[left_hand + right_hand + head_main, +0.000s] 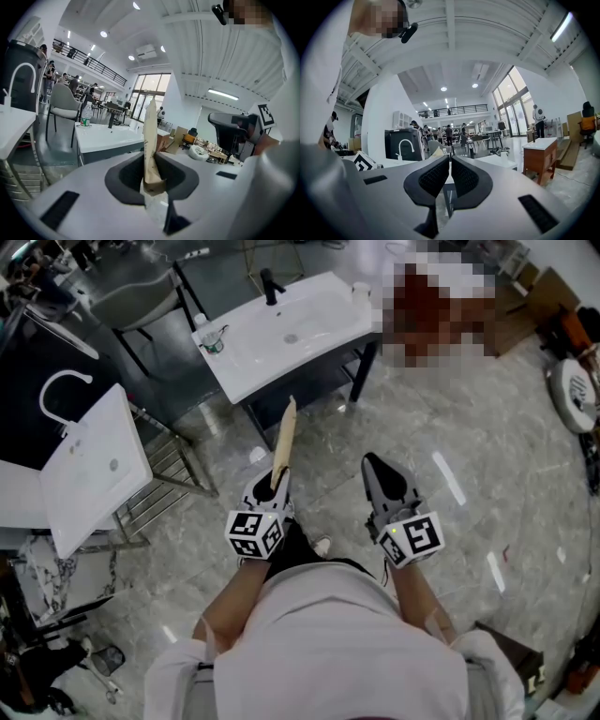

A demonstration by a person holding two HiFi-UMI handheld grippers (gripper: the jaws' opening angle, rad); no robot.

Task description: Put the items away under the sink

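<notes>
We hold a tan packet clamped in our left gripper, our right gripper closed empty, near a sink with a bottle on its rim.

The sink stands ahead of left tongs and right tongs.

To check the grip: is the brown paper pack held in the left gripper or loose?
Held. The left gripper has its fingers closed on both sides of the brown paper pack.
</notes>
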